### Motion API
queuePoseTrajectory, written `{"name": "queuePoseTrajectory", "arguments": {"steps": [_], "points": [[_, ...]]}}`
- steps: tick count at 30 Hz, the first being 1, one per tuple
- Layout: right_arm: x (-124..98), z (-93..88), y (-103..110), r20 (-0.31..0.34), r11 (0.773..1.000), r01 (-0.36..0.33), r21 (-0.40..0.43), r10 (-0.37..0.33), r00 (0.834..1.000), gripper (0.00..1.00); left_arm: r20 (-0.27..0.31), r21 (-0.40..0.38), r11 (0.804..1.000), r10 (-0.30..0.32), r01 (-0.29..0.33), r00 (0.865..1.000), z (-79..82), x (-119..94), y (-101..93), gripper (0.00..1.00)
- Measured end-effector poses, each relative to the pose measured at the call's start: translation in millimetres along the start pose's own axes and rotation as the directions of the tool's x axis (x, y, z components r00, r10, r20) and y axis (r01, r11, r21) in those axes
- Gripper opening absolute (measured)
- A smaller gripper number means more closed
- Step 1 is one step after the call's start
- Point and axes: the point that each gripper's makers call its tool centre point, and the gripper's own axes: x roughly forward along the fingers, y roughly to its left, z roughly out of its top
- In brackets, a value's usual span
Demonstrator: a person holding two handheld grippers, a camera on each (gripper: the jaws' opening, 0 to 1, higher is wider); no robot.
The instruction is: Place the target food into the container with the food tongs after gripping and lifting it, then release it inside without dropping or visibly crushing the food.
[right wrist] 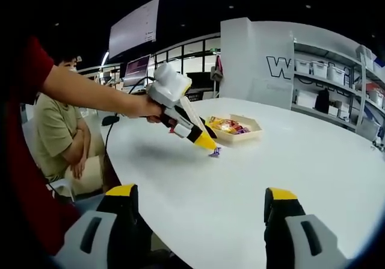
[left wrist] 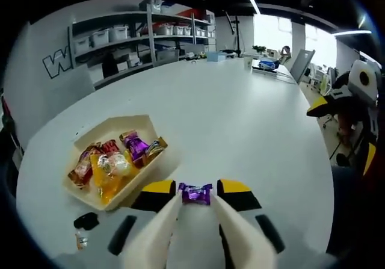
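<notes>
In the left gripper view, the left gripper pinches a purple candy between white tongs at lower centre, above the white table. The tray of sweets sits at lower left. The right gripper stands open, jaws wide apart.

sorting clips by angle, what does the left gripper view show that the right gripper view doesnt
Left gripper view: the tongs from behind, closed on the purple candy, and a small black item by the tray. Right gripper view: the left hand-held gripper from the side and a seated person. Both: white table, candy tray, shelves.
</notes>
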Motion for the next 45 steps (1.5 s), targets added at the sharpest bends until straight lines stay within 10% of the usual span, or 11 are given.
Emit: {"name": "queuePoseTrajectory", "arguments": {"steps": [29,45], "points": [[3.5,-5.8,-4.6,-0.015,1.0,0.003,0.009,-0.003,1.0,0.84,-0.024,-0.141,0.989,-0.051,0.047,0.998,-2.9,11.2,2.2,0.19],[5.0,-4.4,-6.1,-0.01,1.0,0.007,0.013,-0.007,1.0,0.84,0.009,-0.07,0.996,-0.051,0.051,0.999,9.6,4.5,-6.2,0.21]]}}
